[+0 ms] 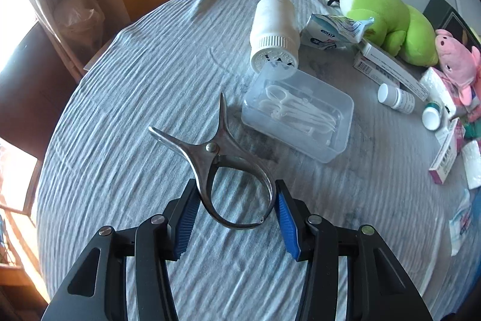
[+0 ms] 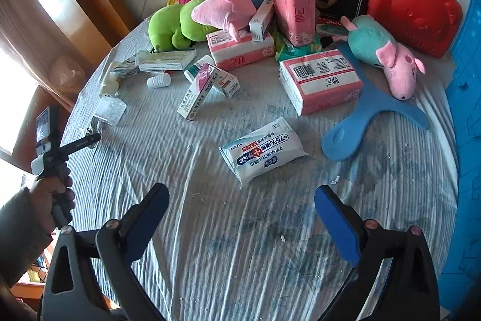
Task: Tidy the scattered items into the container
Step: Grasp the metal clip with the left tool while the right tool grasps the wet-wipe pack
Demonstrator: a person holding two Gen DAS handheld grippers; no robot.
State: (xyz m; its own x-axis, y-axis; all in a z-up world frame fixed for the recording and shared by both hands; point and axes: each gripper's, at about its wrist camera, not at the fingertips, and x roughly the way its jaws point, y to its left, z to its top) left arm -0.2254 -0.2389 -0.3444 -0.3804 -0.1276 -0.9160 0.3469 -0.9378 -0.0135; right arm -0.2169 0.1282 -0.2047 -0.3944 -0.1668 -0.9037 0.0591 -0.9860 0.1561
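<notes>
Left hand-held gripper closed on metal scissors, right one wide open above the worktop.

The left hand-held gripper point(image 1: 237, 200) has its blue pads pressed on both sides of the round loop handle of the steel scissors point(image 1: 216, 158), whose blades are spread open above the worktop point(image 1: 120, 98) with its grey-blue striped cloth. Just behind them stands the clear plastic rectangular container point(image 1: 300, 122) with white plastic items inside, and a white plastic bottle point(image 1: 275, 35) lies touching its far edge. The right hand-held gripper point(image 2: 242, 218) has its jaws spread wide with nothing between them; beyond it lies a white and blue pack of wet wipes point(image 2: 263, 155), then pink tissue packs point(image 2: 320, 80).
</notes>
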